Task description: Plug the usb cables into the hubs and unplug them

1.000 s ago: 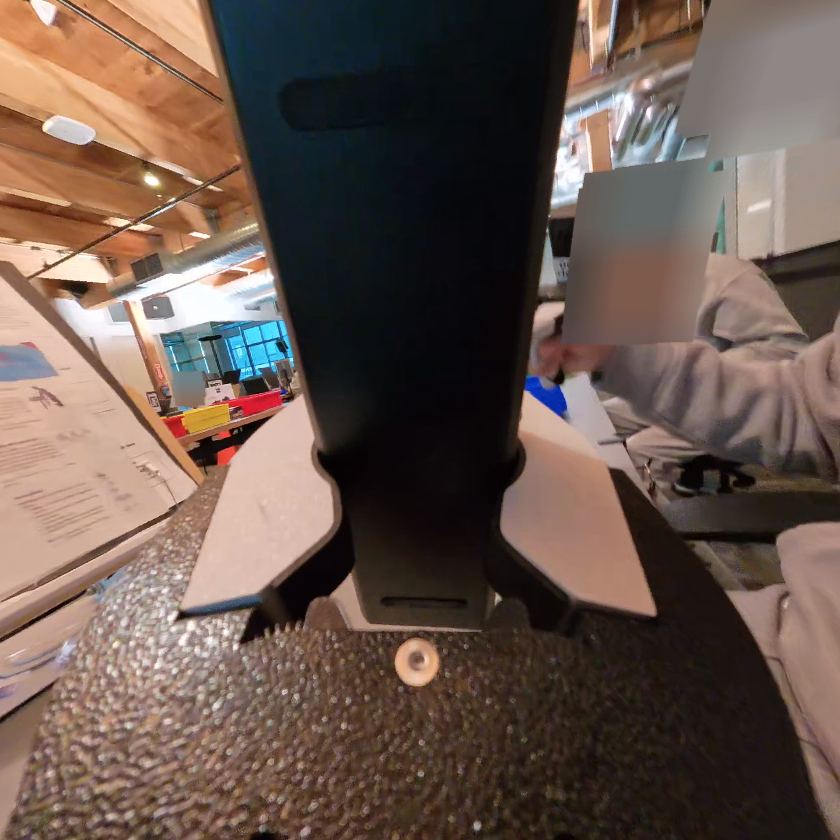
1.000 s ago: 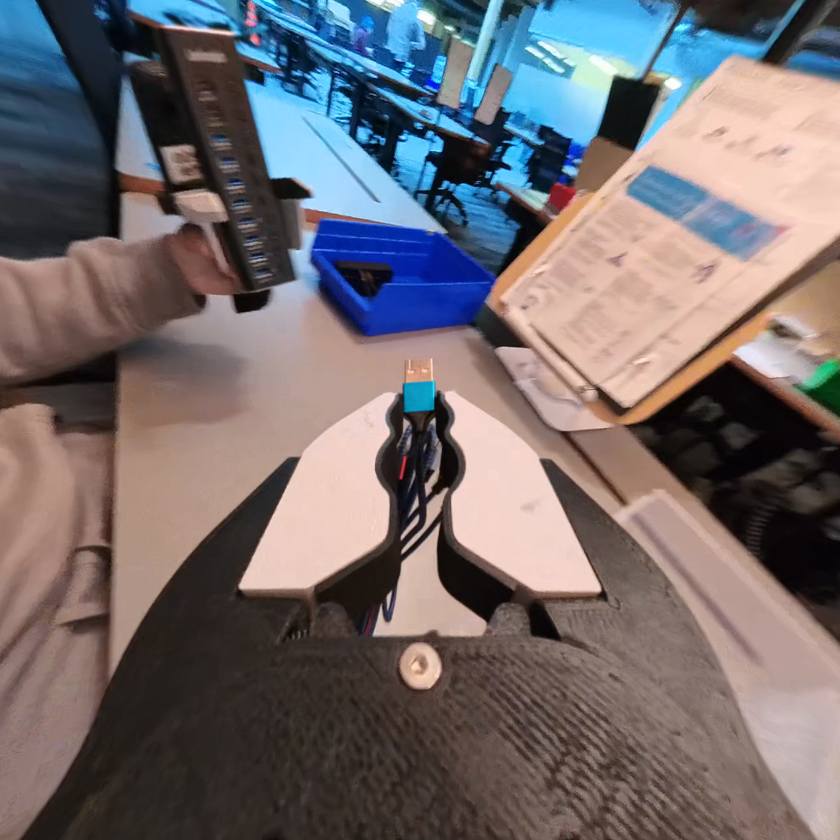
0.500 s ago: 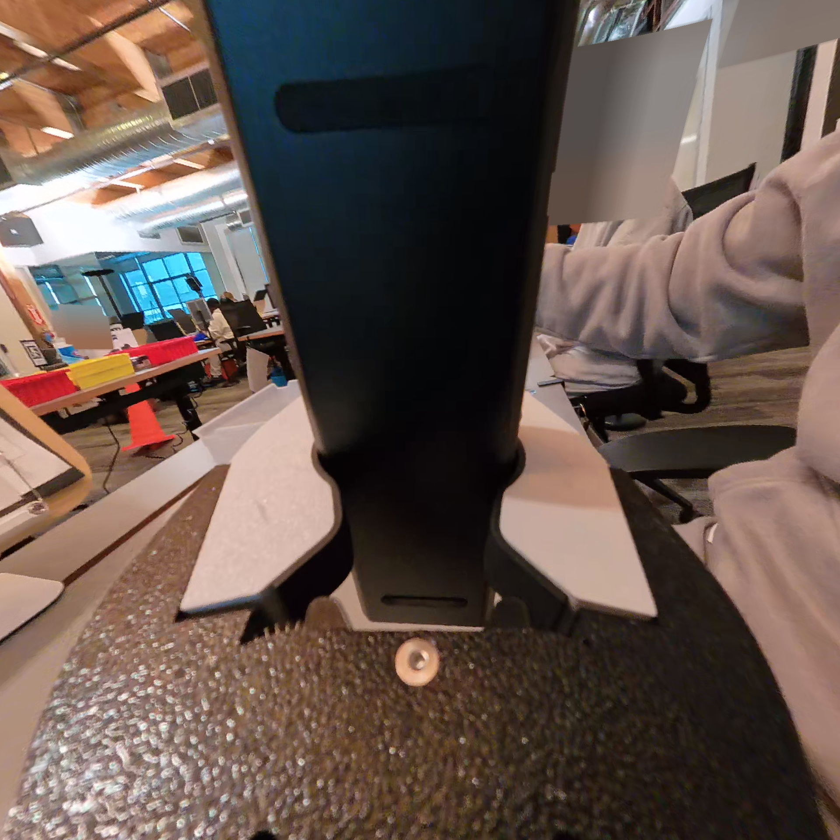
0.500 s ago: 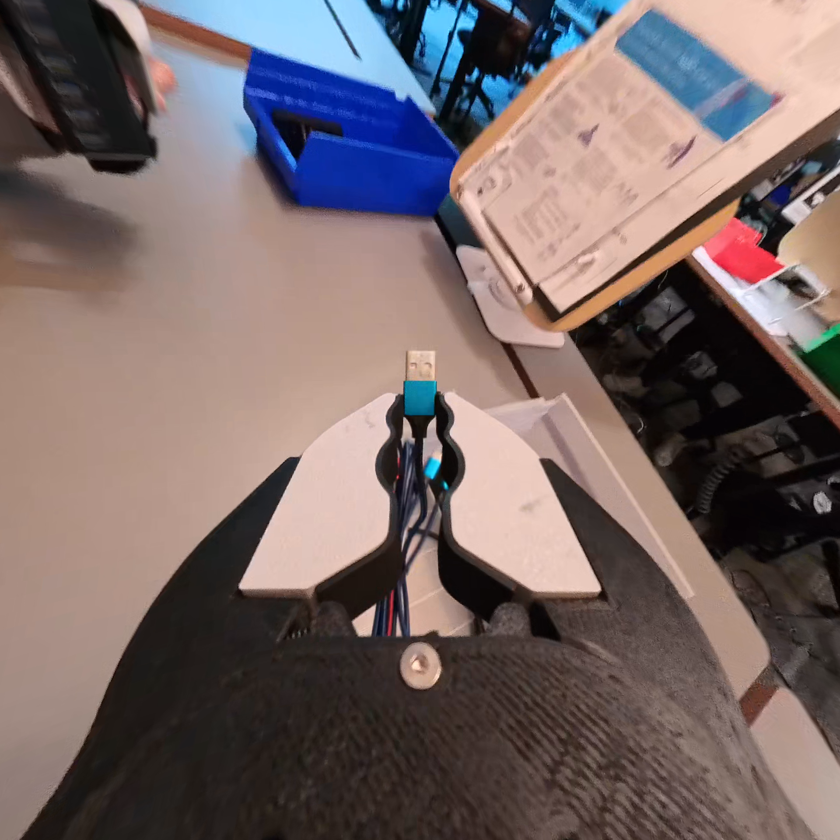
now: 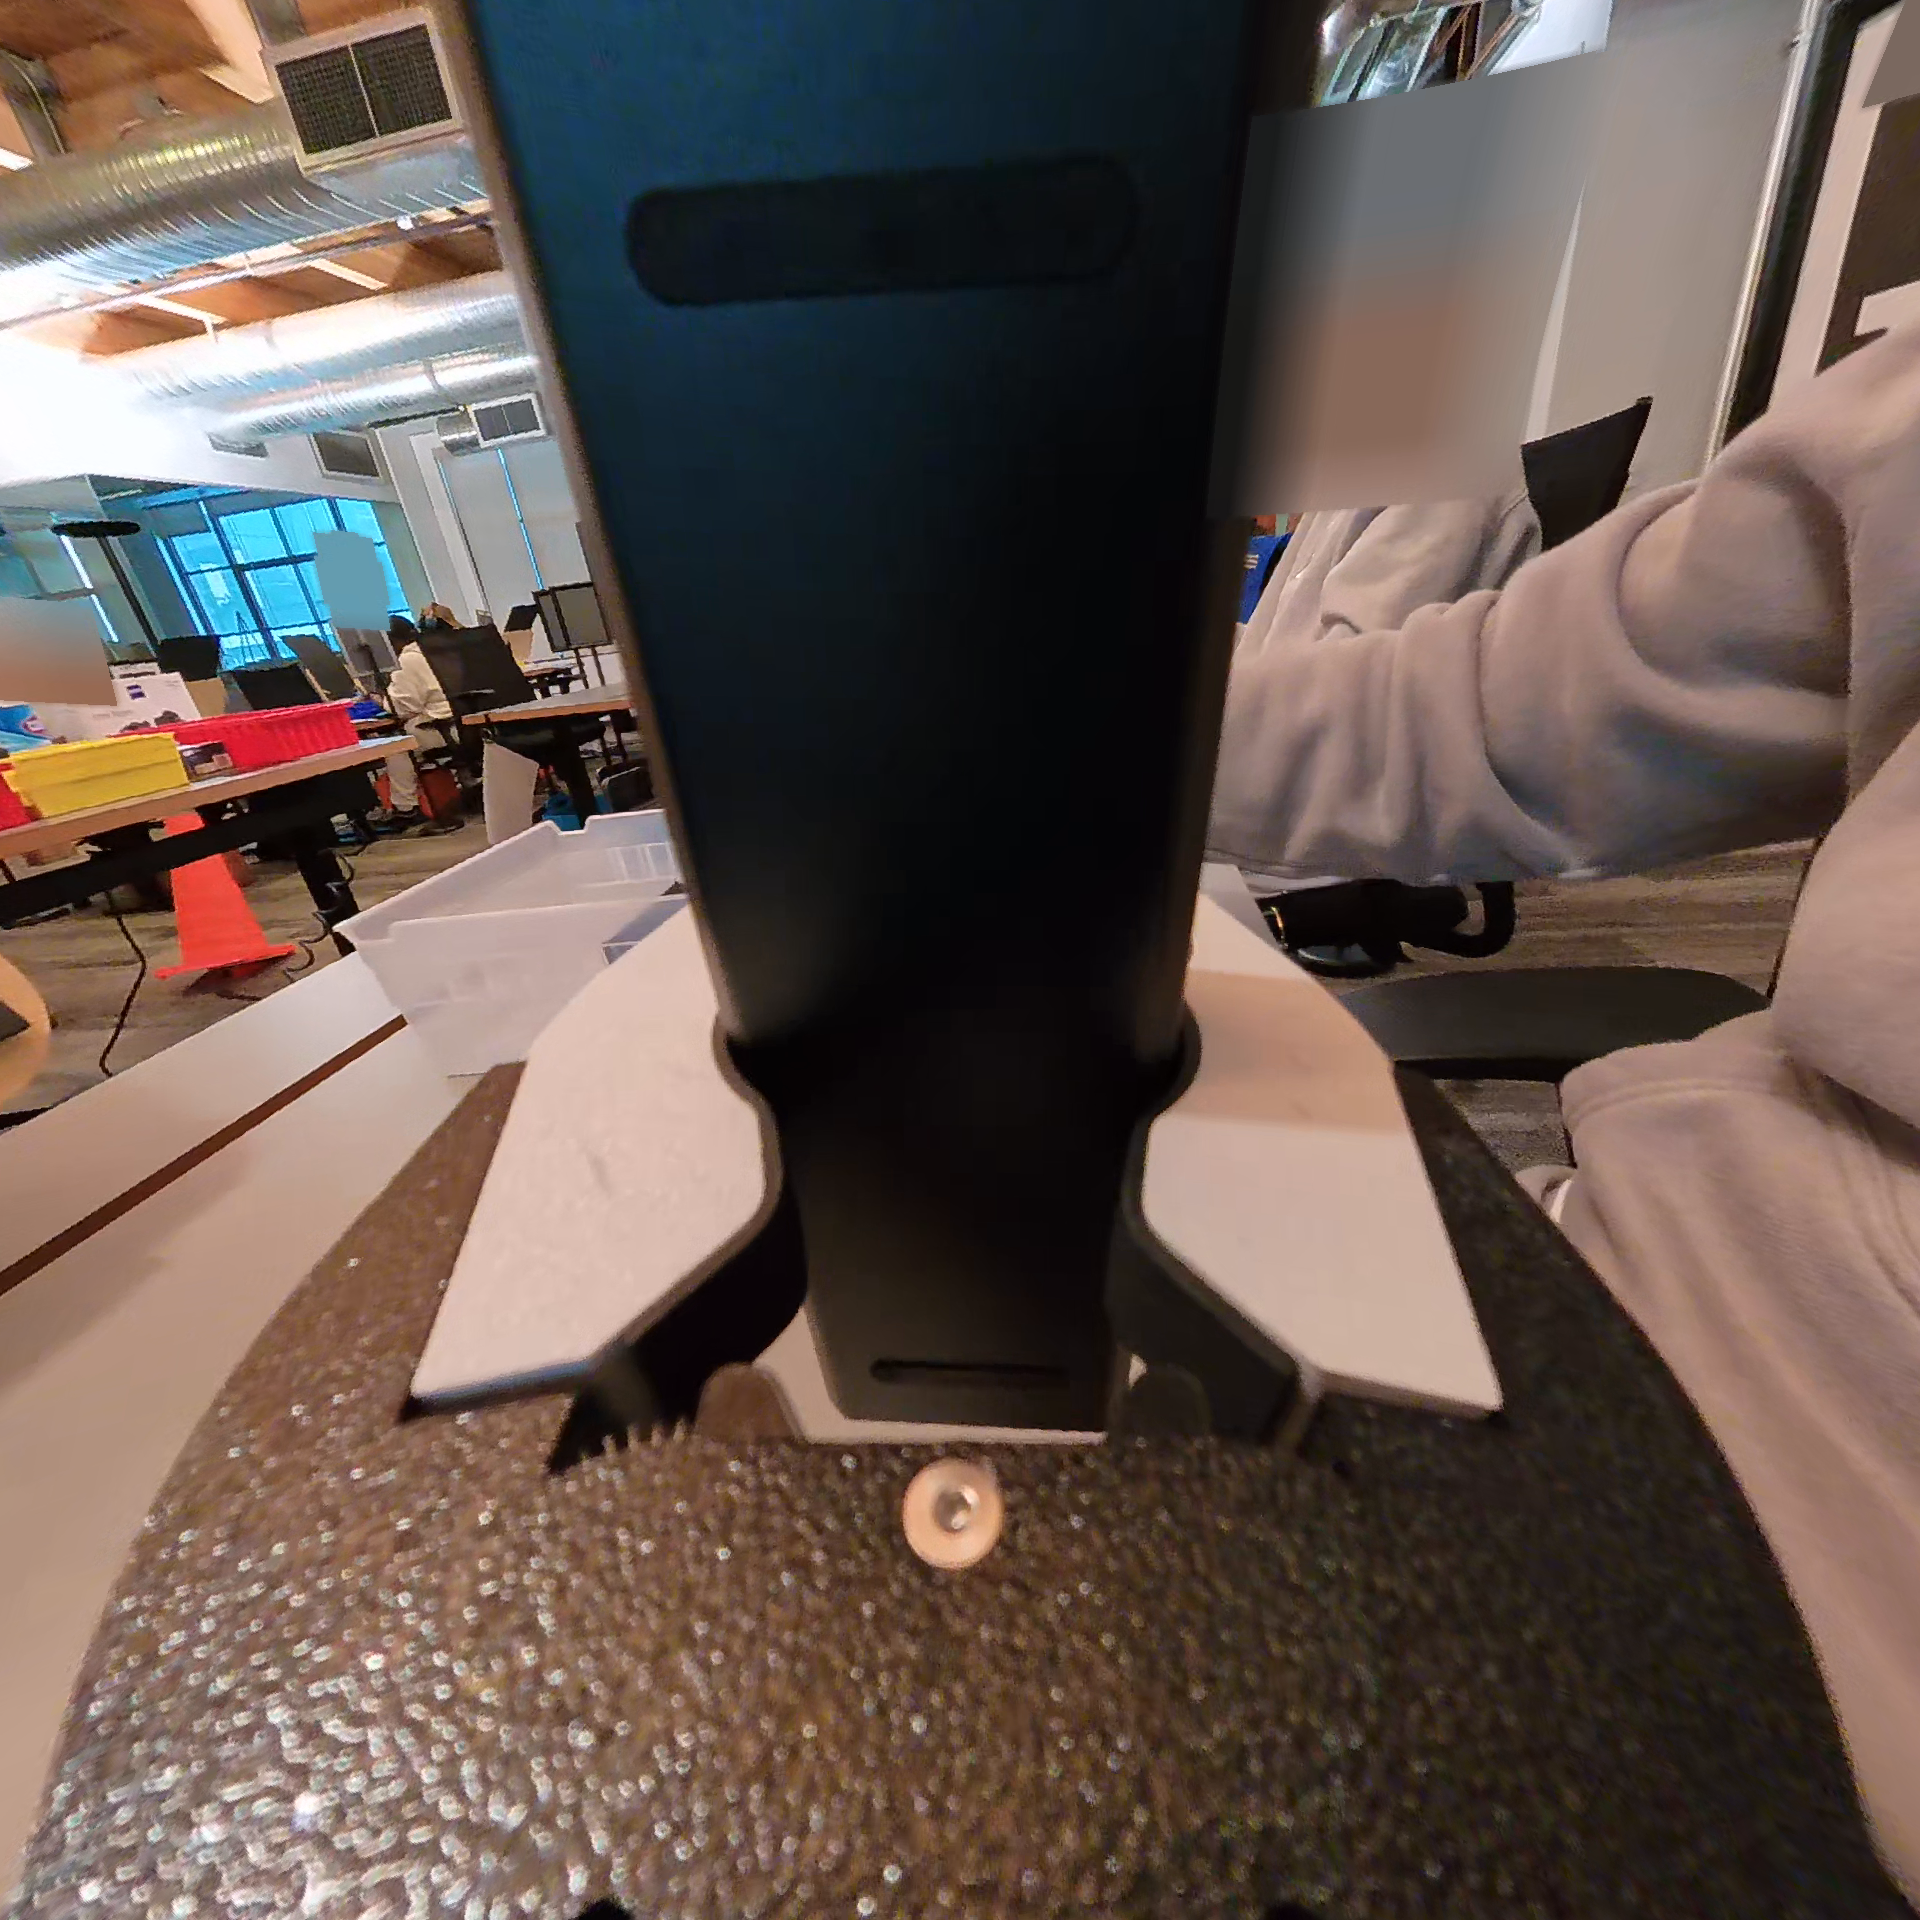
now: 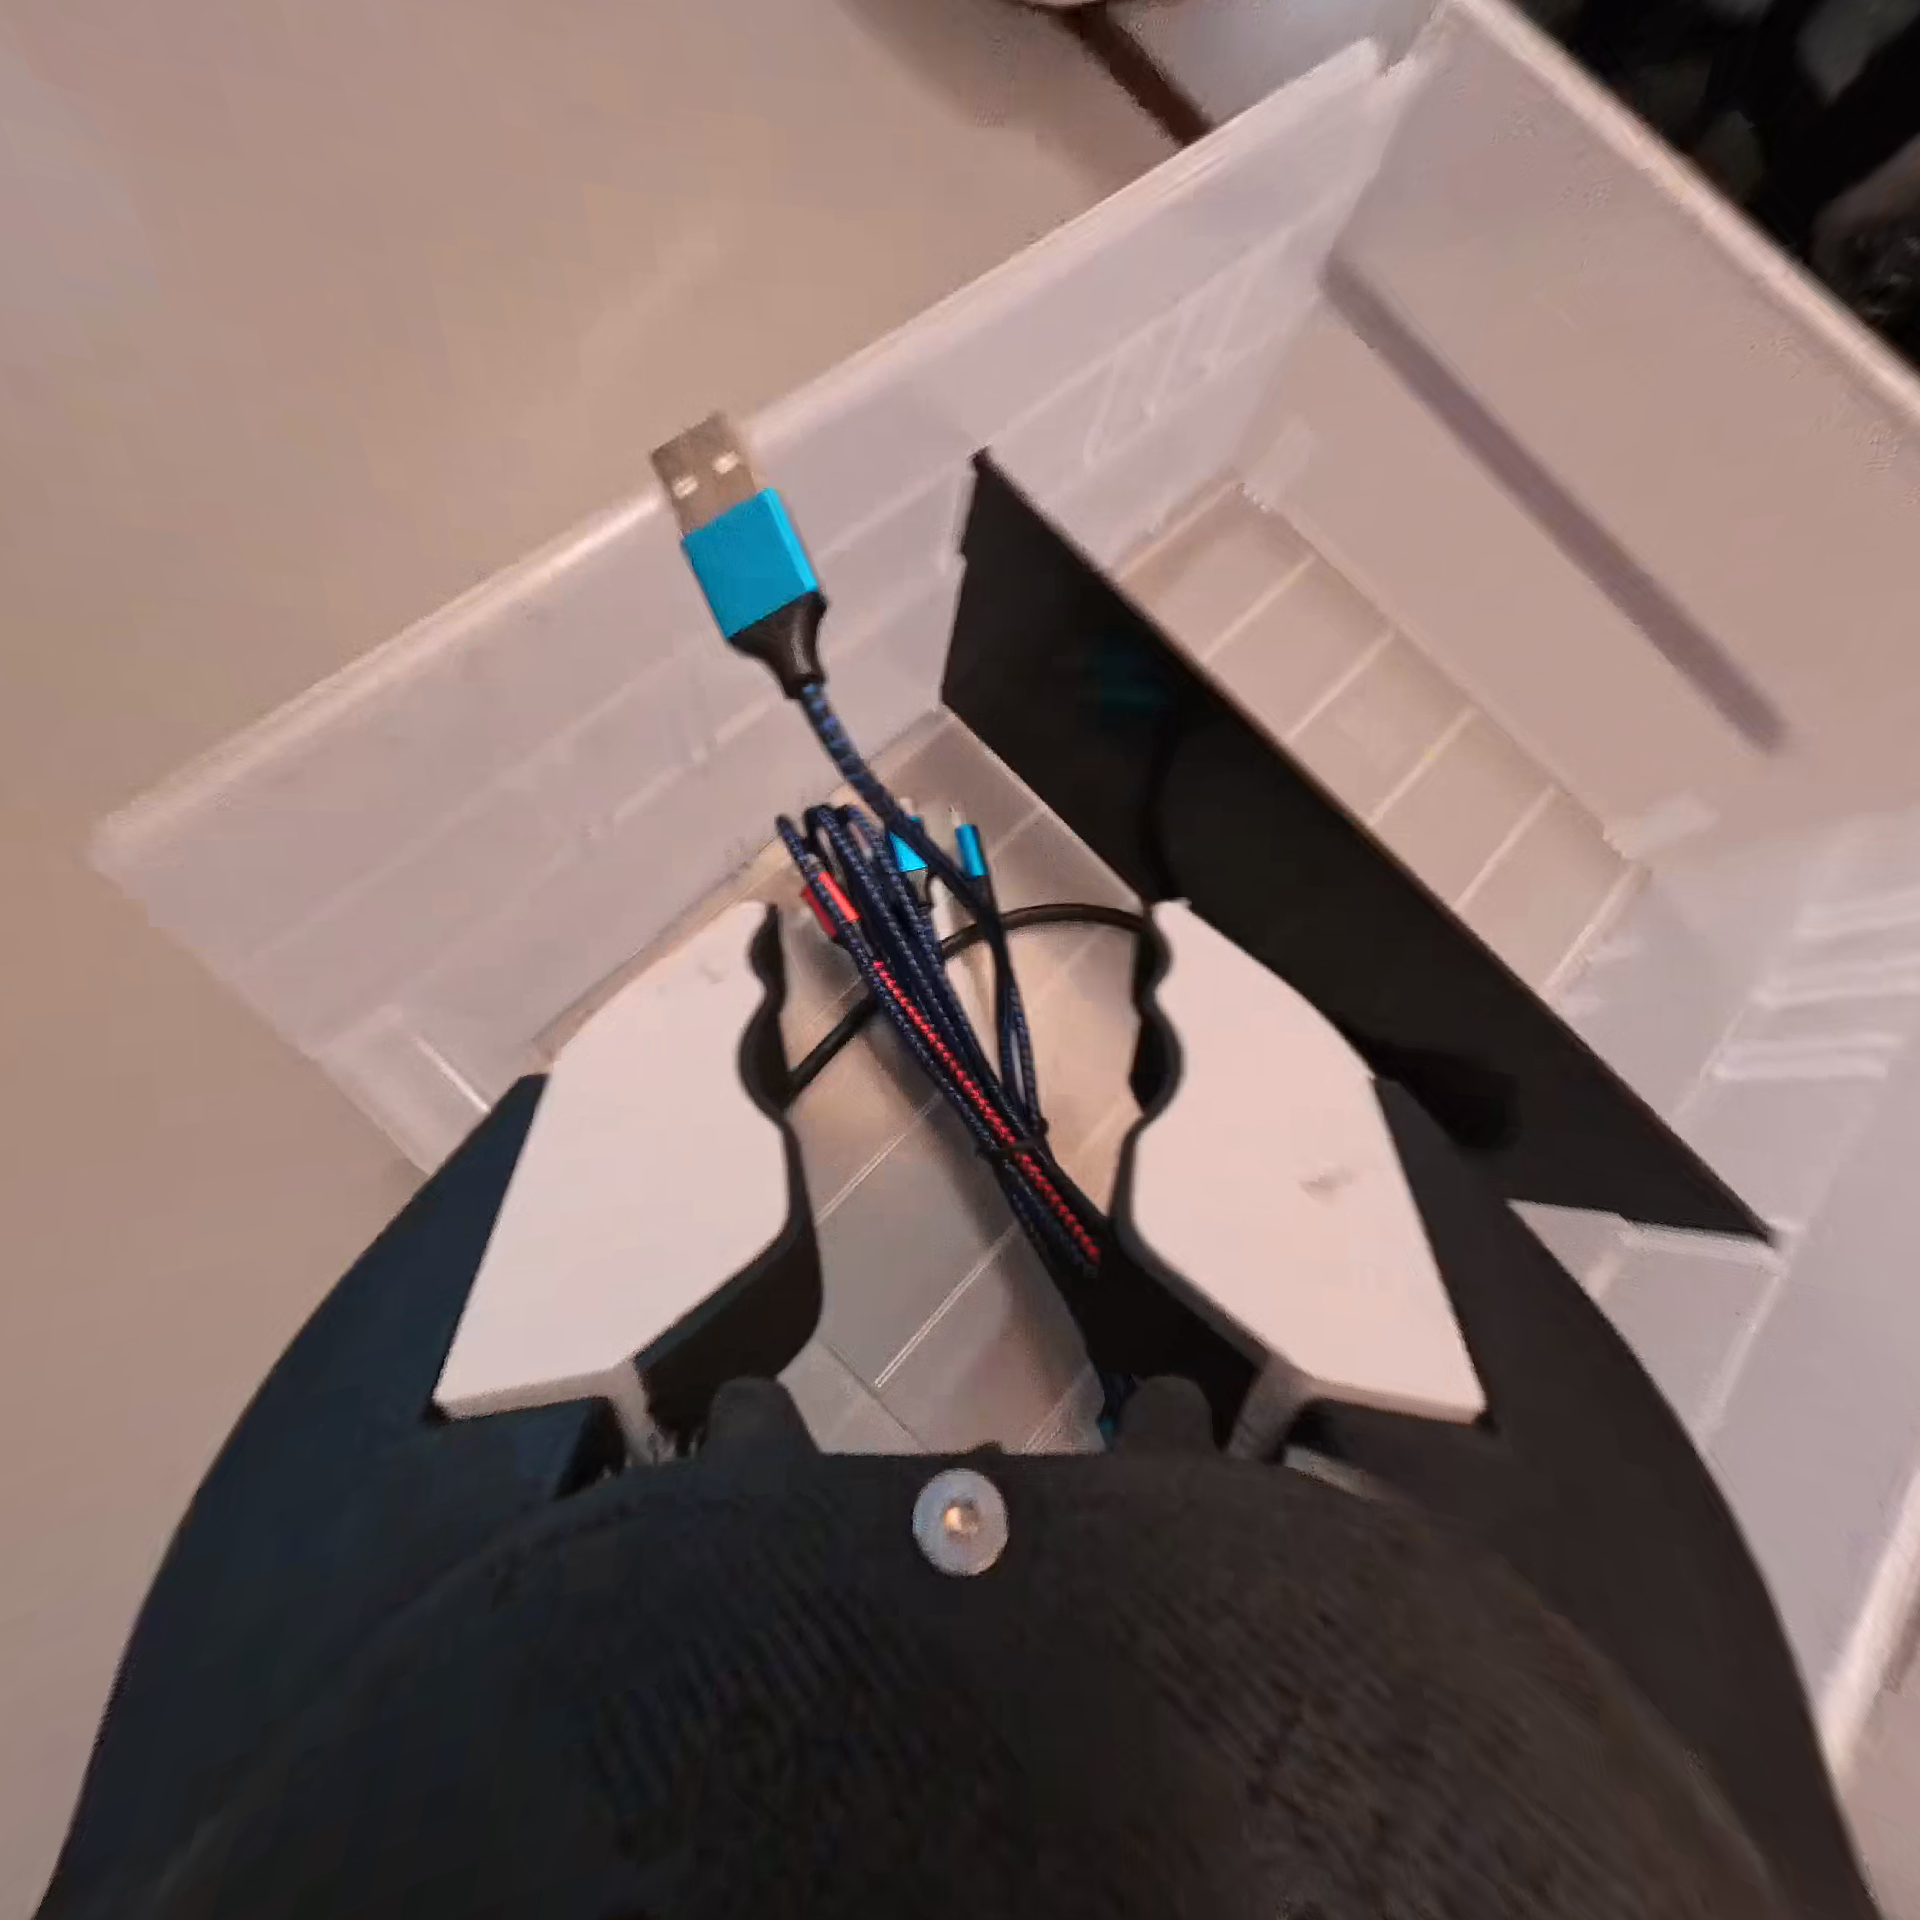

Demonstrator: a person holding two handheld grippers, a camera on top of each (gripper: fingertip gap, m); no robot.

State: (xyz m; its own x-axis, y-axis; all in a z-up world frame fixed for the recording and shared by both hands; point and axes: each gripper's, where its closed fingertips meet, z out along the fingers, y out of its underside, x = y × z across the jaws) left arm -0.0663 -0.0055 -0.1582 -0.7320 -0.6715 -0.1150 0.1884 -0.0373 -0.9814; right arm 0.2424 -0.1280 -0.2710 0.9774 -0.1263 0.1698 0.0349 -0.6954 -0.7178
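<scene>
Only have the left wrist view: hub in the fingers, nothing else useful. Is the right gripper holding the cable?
Observer: No. The right gripper is open; the cable runs loose between its fingers.
Operator: Where's the plug?
Observer: The blue plug points up-left over the wall of the clear bin, mated to nothing.
Operator: Anything else in that bin?
Observer: A black slab sits in it, right of the cable.

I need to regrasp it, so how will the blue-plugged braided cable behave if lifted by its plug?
Probably floppy: the braided cable lies looped in the white bin and bends behind its plug. Likely light. It lies with other strands, so it may drag them along.
</scene>
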